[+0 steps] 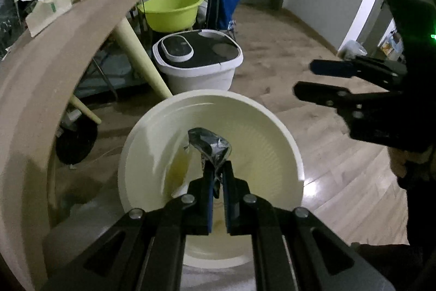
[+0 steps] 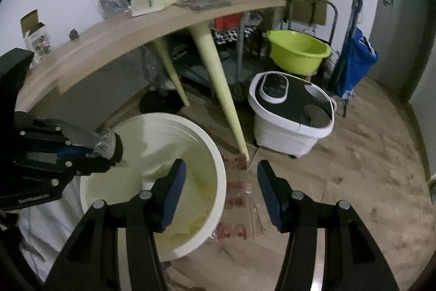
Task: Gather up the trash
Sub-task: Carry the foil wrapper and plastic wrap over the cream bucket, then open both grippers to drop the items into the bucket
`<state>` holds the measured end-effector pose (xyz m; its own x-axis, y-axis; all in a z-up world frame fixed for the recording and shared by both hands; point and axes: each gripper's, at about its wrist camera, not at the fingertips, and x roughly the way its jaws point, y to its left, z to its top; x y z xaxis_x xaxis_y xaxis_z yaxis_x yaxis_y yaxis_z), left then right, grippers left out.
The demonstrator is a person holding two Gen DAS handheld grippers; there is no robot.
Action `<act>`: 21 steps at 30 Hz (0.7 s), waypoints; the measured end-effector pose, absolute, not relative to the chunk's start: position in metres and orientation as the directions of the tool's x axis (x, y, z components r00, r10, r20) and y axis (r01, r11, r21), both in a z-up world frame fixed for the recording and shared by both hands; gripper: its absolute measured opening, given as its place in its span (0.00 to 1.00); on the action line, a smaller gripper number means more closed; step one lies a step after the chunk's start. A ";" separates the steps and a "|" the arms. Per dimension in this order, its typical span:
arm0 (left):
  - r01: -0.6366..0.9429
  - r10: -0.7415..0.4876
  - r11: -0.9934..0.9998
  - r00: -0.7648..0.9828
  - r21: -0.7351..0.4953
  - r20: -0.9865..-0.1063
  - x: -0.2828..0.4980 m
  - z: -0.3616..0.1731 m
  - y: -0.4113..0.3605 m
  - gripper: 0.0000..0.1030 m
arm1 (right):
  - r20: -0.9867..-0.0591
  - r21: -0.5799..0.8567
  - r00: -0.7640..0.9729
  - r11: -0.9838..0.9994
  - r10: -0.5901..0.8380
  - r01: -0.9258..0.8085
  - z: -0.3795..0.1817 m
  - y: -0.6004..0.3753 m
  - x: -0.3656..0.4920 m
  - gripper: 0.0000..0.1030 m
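Foil scrap over the bin

My left gripper [image 1: 218, 176] was clamped on a crumpled foil wrapper [image 1: 209, 145], hanging above the cream trash bin [image 1: 288, 138] at lower centre. My right gripper [image 2: 220, 190] stood released. I judged the drop not yet done; a red-printed clear wrapper [image 2: 239, 198] lay beside the bin. Inside: pale scraps only.

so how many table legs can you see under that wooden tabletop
2. Both pale yellow tapered table legs show in the right wrist view: the nearer one slants down to the floor beside the cream round plastic bin; the farther one stands behind it. Others may be hidden.
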<state>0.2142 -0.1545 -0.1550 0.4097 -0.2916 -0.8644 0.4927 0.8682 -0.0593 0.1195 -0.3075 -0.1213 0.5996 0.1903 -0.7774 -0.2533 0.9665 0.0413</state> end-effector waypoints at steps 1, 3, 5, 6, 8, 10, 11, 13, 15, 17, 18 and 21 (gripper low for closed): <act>0.490 -0.289 0.870 0.406 -0.060 -0.867 0.215 -0.157 -0.155 0.05 | -0.780 0.041 0.598 0.968 0.185 -0.247 -0.122 -0.309 0.118 0.51; 0.483 -0.278 0.874 0.392 -0.061 -0.877 0.218 -0.160 -0.156 0.06 | -0.786 0.041 0.592 0.971 0.178 -0.238 -0.123 -0.310 0.116 0.51; 0.486 -0.274 0.872 0.384 -0.059 -0.882 0.216 -0.161 -0.155 0.09 | -0.794 0.033 0.586 0.974 0.162 -0.225 -0.123 -0.310 0.112 0.51; 0.491 -0.276 0.869 0.382 -0.060 -0.882 0.216 -0.160 -0.155 0.12 | -0.795 0.031 0.586 0.974 0.159 -0.223 -0.122 -0.310 0.111 0.51; 0.498 -0.279 0.865 0.368 -0.066 -0.887 0.218 -0.162 -0.158 0.27 | -0.795 0.028 0.586 0.975 0.156 -0.222 -0.120 -0.309 0.108 0.51; 0.502 -0.288 0.862 0.359 -0.076 -0.888 0.216 -0.160 -0.159 0.34 | -0.799 0.016 0.585 0.976 0.142 -0.215 -0.118 -0.310 0.105 0.51; 0.509 -0.297 0.857 0.359 -0.081 -0.885 0.215 -0.158 -0.160 0.35 | -0.799 0.012 0.586 0.978 0.136 -0.210 -0.117 -0.311 0.103 0.51; 0.522 -0.307 0.850 0.374 -0.075 -0.875 0.209 -0.153 -0.160 0.36 | -0.798 0.003 0.590 0.979 0.125 -0.203 -0.113 -0.312 0.099 0.51; 0.528 -0.321 0.846 0.394 -0.074 -0.861 0.204 -0.143 -0.158 0.37 | -0.796 -0.006 0.594 0.980 0.116 -0.200 -0.111 -0.312 0.097 0.51; 0.530 -0.331 0.845 0.408 -0.074 -0.851 0.198 -0.134 -0.156 0.40 | -0.792 -0.015 0.600 0.980 0.111 -0.200 -0.106 -0.310 0.094 0.55; 0.529 -0.334 0.845 0.415 -0.073 -0.846 0.197 -0.131 -0.154 0.41 | -0.789 -0.019 0.604 0.979 0.109 -0.201 -0.104 -0.310 0.092 0.59; 0.528 -0.340 0.846 0.443 -0.065 -0.830 0.190 -0.118 -0.150 0.42 | -0.778 -0.024 0.618 0.978 0.112 -0.208 -0.095 -0.308 0.086 0.59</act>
